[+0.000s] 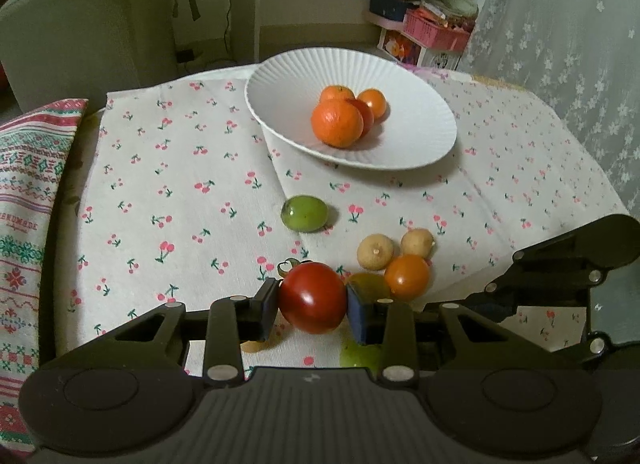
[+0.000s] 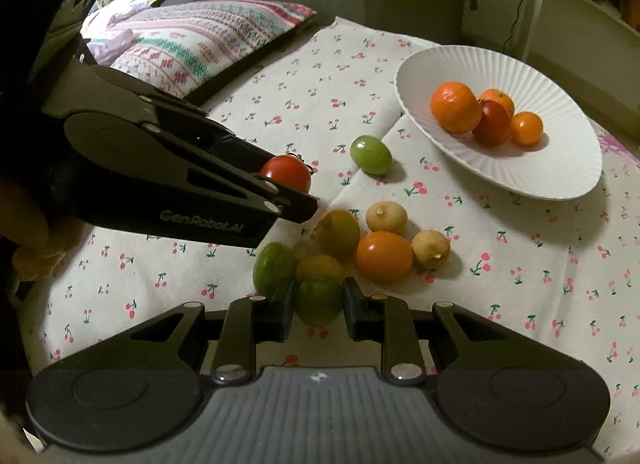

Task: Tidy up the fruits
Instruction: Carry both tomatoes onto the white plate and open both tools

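Note:
My left gripper [image 1: 312,306] is shut on a red cherry tomato [image 1: 313,297], also seen as the red tomato [image 2: 287,172] held over the cloth in the right wrist view. My right gripper [image 2: 319,302] is shut on a green grape [image 2: 319,299]. Loose fruit lies in a heap ahead: an orange tomato [image 2: 385,255], two pale longans [image 2: 386,217], yellow-green fruits [image 2: 337,233] and another green grape [image 2: 274,267]. A lone green grape [image 1: 305,213] lies nearer the white ribbed plate [image 1: 420,144], which holds tangerines [image 1: 338,122] and small tomatoes.
A cherry-print cloth [image 1: 180,192] covers the table. A patterned cushion [image 1: 28,200] lies along the left edge. A grey chair [image 1: 92,24] and shelves with a pink basket [image 1: 436,30] stand behind. A hand [image 2: 36,248] holds the left gripper's handle.

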Tool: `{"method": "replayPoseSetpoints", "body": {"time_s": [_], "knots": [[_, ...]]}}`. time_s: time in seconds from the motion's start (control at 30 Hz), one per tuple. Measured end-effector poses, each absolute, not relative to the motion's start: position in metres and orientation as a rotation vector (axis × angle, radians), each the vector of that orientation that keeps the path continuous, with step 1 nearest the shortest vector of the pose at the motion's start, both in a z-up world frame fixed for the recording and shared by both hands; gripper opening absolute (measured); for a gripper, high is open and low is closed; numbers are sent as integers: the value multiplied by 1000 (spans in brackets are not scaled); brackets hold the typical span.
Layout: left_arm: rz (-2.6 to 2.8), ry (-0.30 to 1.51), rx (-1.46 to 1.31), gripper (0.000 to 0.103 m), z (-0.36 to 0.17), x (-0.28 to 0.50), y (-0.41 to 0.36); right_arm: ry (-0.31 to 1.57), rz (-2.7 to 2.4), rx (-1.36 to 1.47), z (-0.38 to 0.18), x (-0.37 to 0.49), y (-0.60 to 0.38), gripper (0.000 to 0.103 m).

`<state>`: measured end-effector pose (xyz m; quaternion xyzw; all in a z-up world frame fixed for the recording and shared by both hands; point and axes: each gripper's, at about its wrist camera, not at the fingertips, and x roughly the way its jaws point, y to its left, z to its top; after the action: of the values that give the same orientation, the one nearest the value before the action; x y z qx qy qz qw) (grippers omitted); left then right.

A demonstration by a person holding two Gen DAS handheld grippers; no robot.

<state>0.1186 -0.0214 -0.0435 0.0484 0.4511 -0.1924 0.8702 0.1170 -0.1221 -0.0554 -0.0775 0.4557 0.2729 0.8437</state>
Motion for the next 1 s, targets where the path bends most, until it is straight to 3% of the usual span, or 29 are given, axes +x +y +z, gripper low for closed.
{"method": "replayPoseSetpoints", "body": {"time_s": [0.63, 1.0], "knots": [[-352, 850, 7, 25, -17, 126, -3, 877, 542, -97, -29, 122, -139, 23], [-356, 741, -5, 25, -5, 130, -13, 771, 399, 60, 7, 144, -200, 23]]}}
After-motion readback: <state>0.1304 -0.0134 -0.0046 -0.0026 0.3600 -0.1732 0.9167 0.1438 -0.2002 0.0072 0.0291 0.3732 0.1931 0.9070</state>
